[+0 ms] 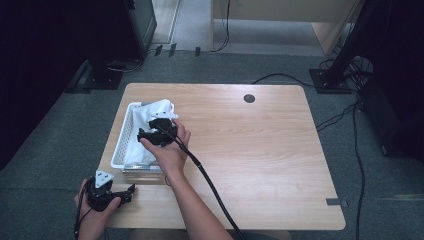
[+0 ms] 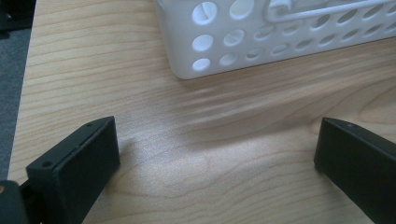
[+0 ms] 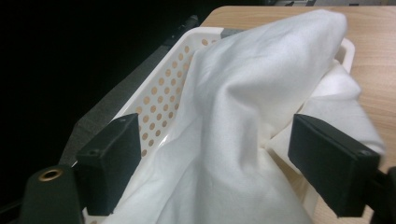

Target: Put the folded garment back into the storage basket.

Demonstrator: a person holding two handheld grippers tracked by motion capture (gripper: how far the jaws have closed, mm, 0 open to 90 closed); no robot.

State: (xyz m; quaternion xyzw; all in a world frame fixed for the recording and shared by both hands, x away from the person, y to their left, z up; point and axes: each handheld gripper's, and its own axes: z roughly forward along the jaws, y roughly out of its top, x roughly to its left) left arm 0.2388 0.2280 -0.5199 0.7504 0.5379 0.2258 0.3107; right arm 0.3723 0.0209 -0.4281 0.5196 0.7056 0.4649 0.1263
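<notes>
Nearest the high view's camera, at the table's (image 1: pixel 260 150) near left corner, the left gripper (image 1: pixel 131 189) rested with jaws spread wide and nothing between them, just short of the white perforated basket (image 1: pixel 121 145). Further right, the right gripper (image 1: pixel 141 134) hung over that basket, jaws parted and gripping nothing, with the white cloth (image 3: pixel 261 84) heaped in the basket between them.
</notes>
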